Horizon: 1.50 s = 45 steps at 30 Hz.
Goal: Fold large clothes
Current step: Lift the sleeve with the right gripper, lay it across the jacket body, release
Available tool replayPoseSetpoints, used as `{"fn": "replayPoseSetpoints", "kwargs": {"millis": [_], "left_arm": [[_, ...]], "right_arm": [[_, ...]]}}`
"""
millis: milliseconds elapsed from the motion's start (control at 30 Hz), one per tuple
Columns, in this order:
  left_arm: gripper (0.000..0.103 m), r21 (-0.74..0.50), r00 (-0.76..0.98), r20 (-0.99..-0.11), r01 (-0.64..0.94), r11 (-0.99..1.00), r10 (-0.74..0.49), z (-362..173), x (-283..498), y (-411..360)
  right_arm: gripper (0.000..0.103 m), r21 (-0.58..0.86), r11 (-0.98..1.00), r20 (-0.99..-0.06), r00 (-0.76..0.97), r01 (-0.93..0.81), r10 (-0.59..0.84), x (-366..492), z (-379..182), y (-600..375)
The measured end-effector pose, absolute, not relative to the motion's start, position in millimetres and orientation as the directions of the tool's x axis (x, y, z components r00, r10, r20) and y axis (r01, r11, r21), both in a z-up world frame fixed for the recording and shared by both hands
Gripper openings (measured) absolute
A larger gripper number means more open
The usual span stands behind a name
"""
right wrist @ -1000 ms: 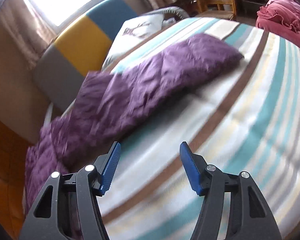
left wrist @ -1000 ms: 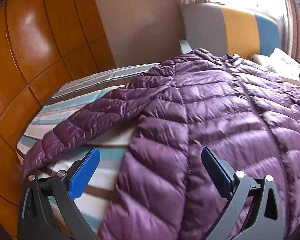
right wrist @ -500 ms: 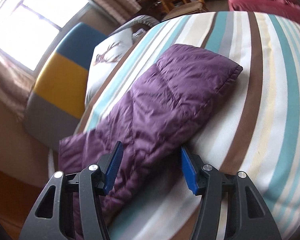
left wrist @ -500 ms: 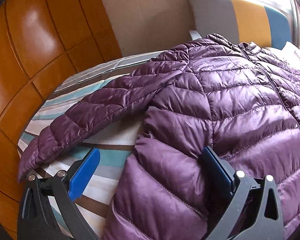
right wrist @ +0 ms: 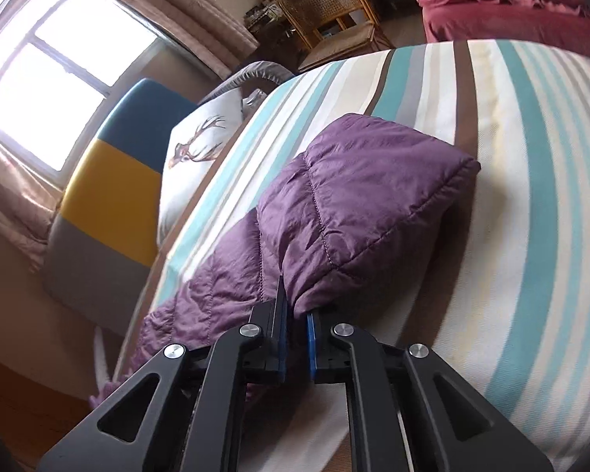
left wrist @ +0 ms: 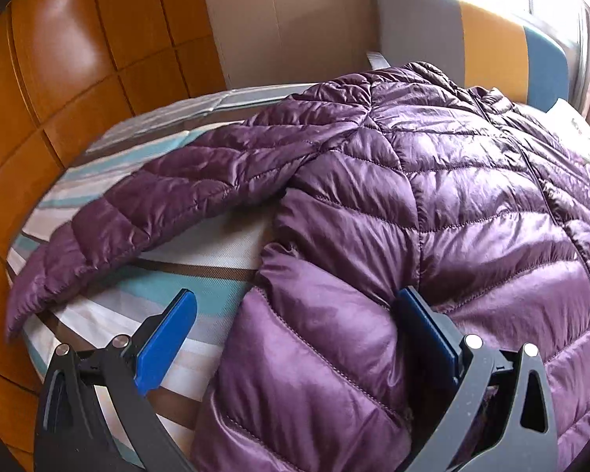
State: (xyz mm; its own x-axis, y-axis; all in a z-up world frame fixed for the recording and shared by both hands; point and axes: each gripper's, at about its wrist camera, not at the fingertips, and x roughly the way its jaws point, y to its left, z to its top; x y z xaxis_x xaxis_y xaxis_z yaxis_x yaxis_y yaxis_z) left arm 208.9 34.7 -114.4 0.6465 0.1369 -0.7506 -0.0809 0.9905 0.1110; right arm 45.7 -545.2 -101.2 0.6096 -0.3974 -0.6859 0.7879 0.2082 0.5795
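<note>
My left gripper (left wrist: pixel 295 338) low over bed, jaws wide apart. Purple quilted jacket (left wrist: pixel 432 204) spread front-up on striped bedspread (left wrist: pixel 169 295), zipper line running up right side. Jacket's side edge bulges between my fingers; right blue pad (left wrist: pixel 424 334) pressed into puffy fabric, left blue pad (left wrist: pixel 165 342) clear, over bare bedspread. One sleeve (left wrist: pixel 157 208) stretched out left toward bed edge, cuff hanging just over it, I think — lens warps there. Orange wooden panelling (left wrist: pixel 59 59) beyond. Grey-yellow-blue headboard (left wrist: pixel 491 51) at top right.
</note>
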Motion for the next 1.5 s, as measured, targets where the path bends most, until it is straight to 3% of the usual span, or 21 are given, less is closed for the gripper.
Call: {"fn": "replayPoseSetpoints", "kwargs": {"millis": [200,400,600,700,900,1100,1200,1400,1500], "left_arm": [[0.101,0.13,0.652,-0.743,-0.083,0.988,0.153,-114.9,209.3,34.3],[0.101,0.128,0.651,-0.744,-0.083,0.988,0.151,-114.2,208.8,33.4],[0.101,0.122,0.65,-0.746,-0.084,0.989,0.147,-114.5,208.8,33.5],[0.101,0.12,0.649,-0.747,-0.083,0.989,0.145,-114.4,208.6,32.3],[0.101,0.097,0.647,-0.752,-0.081,0.992,0.126,-115.2,208.6,35.8],[0.101,0.093,0.647,-0.752,-0.08,0.992,0.123,-115.4,208.8,36.3],[0.101,0.086,0.647,-0.754,-0.081,0.993,0.118,-115.7,209.1,36.3],[0.101,0.091,0.647,-0.753,-0.081,0.993,0.122,-115.5,209.1,34.8],[0.101,0.116,0.645,-0.751,-0.081,0.99,0.141,-114.6,208.9,32.9]], "right_arm": [[0.008,0.449,0.305,-0.714,0.543,0.84,-0.443,62.8,-88.0,-536.6],[0.008,0.234,0.549,-0.645,0.55,0.802,-0.53,104.5,-36.7,-492.7],[0.008,-0.061,0.804,-0.549,0.653,0.592,-0.523,163.8,-3.5,-386.4],[0.008,-0.128,0.852,-0.537,0.687,0.508,-0.49,182.0,-0.3,-343.4],[0.008,-0.247,0.907,-0.528,0.737,0.342,-0.422,206.7,-9.8,-263.0],[0.007,-0.614,0.789,-0.461,0.813,-0.002,-0.356,210.7,-49.2,-153.2],[0.008,-0.677,0.728,-0.488,0.805,-0.105,-0.337,208.9,-71.7,-132.3],[0.008,-0.651,0.743,-0.541,0.782,-0.156,-0.31,197.2,-87.9,-134.9],[0.025,-0.633,0.757,-0.544,0.789,-0.163,-0.285,187.8,-81.5,-140.2]]}}
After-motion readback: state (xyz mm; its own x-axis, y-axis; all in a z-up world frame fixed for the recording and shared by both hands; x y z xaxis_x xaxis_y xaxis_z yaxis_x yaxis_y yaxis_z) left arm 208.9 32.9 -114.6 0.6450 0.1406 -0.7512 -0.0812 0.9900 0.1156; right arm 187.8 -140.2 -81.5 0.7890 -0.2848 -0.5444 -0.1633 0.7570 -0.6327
